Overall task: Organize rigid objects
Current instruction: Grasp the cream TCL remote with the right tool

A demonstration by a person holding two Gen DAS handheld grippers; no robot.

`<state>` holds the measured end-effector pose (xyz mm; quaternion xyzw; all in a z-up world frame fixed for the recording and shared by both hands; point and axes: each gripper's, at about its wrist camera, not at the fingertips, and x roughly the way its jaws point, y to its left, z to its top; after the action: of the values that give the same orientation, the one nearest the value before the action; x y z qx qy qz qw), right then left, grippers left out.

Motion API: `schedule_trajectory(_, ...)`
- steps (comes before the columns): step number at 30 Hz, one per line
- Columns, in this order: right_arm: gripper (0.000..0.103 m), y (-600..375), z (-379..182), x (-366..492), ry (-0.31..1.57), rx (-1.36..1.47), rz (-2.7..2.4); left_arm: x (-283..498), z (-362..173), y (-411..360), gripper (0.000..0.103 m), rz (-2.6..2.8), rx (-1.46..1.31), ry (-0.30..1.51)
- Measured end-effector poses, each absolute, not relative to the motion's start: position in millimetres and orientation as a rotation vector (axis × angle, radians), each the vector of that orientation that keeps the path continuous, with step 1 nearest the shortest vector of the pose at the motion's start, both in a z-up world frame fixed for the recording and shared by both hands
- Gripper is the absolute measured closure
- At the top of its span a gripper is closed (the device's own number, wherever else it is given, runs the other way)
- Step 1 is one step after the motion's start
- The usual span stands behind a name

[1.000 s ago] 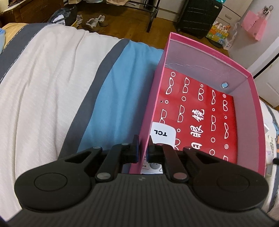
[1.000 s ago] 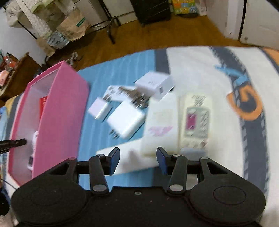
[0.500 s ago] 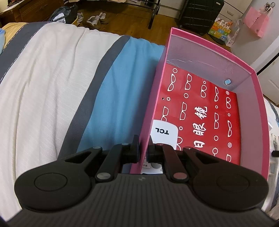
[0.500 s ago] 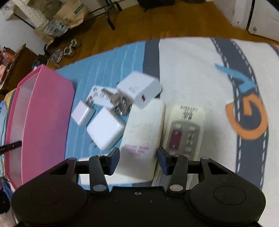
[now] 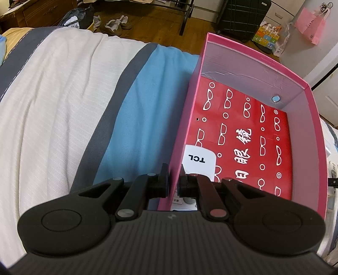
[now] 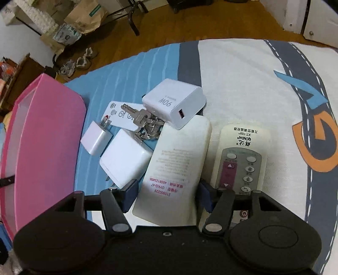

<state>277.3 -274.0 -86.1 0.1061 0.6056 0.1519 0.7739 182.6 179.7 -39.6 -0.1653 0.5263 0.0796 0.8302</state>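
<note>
Lying between right gripper (image 6: 166, 195) open jaws, face-down white remote (image 6: 173, 169)

Left gripper (image 5: 174, 179) clamped, right gripper (image 6: 166, 193) just widening

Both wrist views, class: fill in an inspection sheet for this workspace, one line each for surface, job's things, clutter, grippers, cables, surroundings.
Surface: striped bedspread.
Job's things: pink box holding a TCL remote; face-down remote, QUNDA remote, 90W charger, two smaller plugs, keys.
Clutter: nothing seen.
Grippers: left gripper shut on the box wall; right gripper open, jaws just widened, straddling the face-down remote.
Cables: nothing seen.
Surroundings: wooden floor, shoes, suitcase, paper bags.
</note>
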Motion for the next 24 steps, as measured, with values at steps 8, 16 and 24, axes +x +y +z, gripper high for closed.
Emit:
schedule_trajectory(8,0.043,-302.5,-84.2,284.9,1.245,0.446,0.266,183.9,-41.3,180.0,0.096,0.174,-0.354,1.117)
schedule_trajectory(16,0.081,-311.9,-64.5,272.3,1.142,0.431,0.267,182.9,-40.7,178.0,0.096,0.176,-0.348,1.112)
schedule_trajectory(24,0.084,-296.5,-49.2,249.3,1.144,0.388,0.353,181.1,-40.2,179.7,0.096,0.171,-0.354,1.112)
